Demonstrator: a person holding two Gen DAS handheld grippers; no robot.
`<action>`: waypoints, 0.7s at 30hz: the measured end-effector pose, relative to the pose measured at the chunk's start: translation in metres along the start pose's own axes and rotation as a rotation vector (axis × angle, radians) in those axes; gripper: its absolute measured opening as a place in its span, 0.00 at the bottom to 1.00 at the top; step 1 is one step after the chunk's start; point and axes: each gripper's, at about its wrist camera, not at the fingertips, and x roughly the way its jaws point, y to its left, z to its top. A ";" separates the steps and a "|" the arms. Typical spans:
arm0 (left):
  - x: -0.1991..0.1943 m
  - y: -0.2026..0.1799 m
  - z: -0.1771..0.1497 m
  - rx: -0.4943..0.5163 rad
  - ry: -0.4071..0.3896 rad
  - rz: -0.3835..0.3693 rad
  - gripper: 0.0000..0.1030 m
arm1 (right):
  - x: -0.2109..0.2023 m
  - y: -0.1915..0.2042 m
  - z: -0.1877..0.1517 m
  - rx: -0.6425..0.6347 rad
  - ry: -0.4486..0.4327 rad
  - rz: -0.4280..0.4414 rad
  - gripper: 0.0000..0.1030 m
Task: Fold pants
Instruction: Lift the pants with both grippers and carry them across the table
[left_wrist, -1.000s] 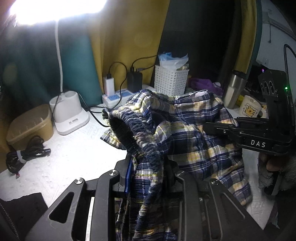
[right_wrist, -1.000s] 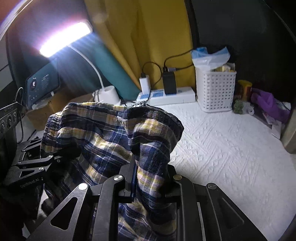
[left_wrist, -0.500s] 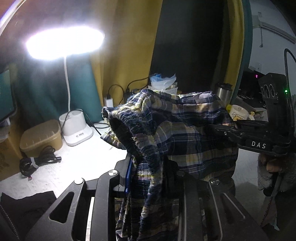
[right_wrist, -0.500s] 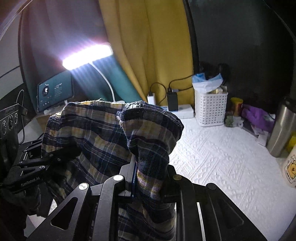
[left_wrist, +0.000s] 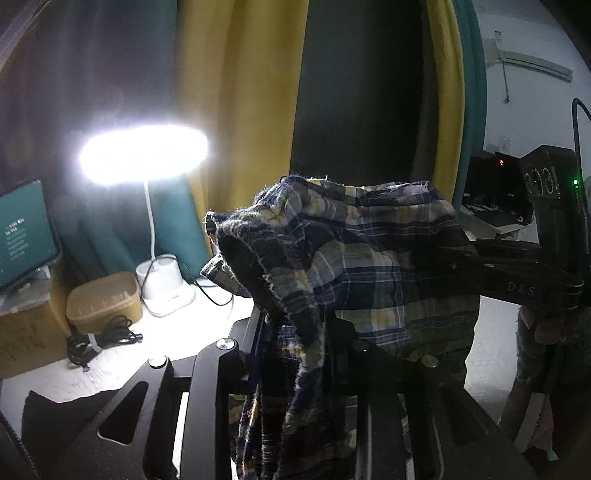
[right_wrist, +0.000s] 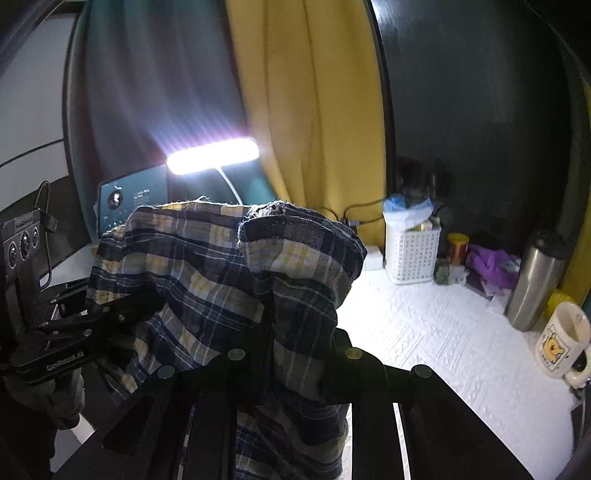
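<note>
The plaid pants (left_wrist: 369, 266) in navy, yellow and white hang in the air between my two grippers, lifted well above the white table. My left gripper (left_wrist: 295, 332) is shut on one bunched edge of the pants. My right gripper (right_wrist: 295, 332) is shut on another bunched edge of the pants (right_wrist: 207, 273). The right gripper also shows in the left wrist view (left_wrist: 439, 258), its fingers reaching into the cloth from the right. The left gripper shows in the right wrist view (right_wrist: 147, 299), at the left.
A lit desk lamp (left_wrist: 147, 151) stands at the back left beside a tan box (left_wrist: 103, 299) and coiled cables (left_wrist: 99, 336). A white basket (right_wrist: 412, 251), steel flask (right_wrist: 535, 280) and mug (right_wrist: 561, 339) stand on the white textured tabletop (right_wrist: 424, 332). A dark cloth (left_wrist: 62, 417) lies near left.
Both grippers have risen with the pants, lifting the cloth clear of the table. The table and its objects now sit lower and farther in both views.
</note>
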 end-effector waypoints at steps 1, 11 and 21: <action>-0.004 -0.001 0.001 0.003 -0.010 0.002 0.24 | -0.003 0.002 0.001 -0.003 -0.006 -0.001 0.18; -0.056 -0.004 0.008 0.001 -0.108 0.025 0.24 | -0.046 0.033 0.012 -0.057 -0.094 0.002 0.18; -0.105 0.003 0.010 0.016 -0.199 0.056 0.24 | -0.076 0.069 0.026 -0.108 -0.169 0.030 0.18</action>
